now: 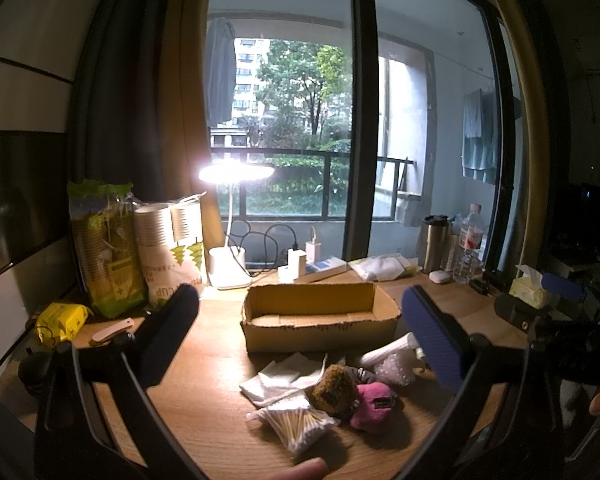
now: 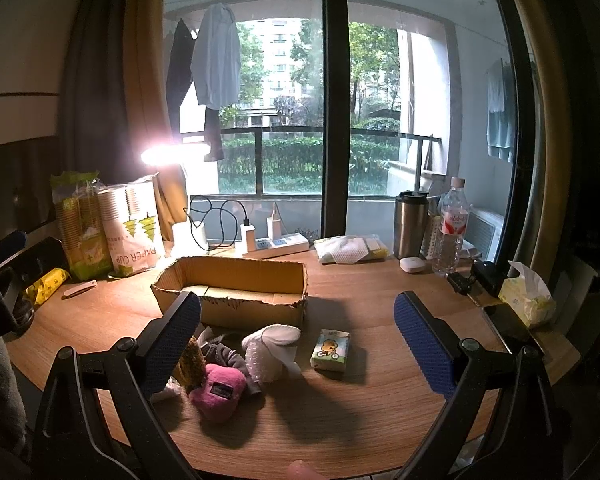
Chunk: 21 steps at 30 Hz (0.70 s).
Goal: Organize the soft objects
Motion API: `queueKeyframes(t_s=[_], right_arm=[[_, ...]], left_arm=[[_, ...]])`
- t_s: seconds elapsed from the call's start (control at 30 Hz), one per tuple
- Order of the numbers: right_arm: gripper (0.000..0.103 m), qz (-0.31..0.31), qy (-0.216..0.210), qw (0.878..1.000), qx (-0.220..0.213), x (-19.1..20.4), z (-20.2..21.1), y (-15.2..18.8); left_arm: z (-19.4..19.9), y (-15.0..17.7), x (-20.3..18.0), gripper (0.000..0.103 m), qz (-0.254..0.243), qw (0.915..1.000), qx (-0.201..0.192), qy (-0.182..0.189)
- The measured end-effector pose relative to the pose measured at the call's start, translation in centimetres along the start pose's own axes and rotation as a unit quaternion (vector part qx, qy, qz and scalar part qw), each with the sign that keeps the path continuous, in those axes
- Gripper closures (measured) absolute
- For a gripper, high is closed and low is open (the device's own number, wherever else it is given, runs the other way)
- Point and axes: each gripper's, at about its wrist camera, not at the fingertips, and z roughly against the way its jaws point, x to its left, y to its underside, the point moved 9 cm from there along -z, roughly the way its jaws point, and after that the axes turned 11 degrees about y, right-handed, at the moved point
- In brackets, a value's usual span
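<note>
1. Nearest the left wrist camera: a clear bag of cotton swabs (image 1: pixel 296 426) lying flat on the wooden desk (image 1: pixel 204 360), touching a folded white cloth (image 1: pixel 278 378) behind it.
2. Left gripper (image 1: pixel 300 344): fingers spread wide apart, nothing between them; it hangs above the desk.
3. Right gripper (image 2: pixel 298 344): likewise released, holding nothing.
4. Soft items lie loose on the desk in front of the cardboard box (image 2: pixel 236 290): pink plush toy (image 2: pixel 218 394), brown plush toy (image 1: pixel 334 390), grey fabric item (image 2: pixel 226 356) between them, and a white bubble-wrap bundle (image 2: pixel 270 350).
5. Small tissue pack (image 2: pixel 331 350) lies just right of the bundle, apart from it.
6. The box stands open; no soft item is visible inside it.
7. Rear of desk: lit lamp (image 1: pixel 234 172), power strip (image 2: pixel 278 246), steel tumbler (image 2: pixel 410 224), water bottle (image 2: pixel 452 228).
</note>
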Motion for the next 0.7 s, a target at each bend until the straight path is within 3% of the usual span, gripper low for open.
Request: queueKeyframes(t_s=[0.7], right_arm=[[0.003, 0.001, 0.0, 1.0, 0.016, -0.3, -1.4, 1.1]], left_arm=[[-0.9, 1.5, 0.0, 0.001, 0.004, 0.9999, 0.014, 0.001]])
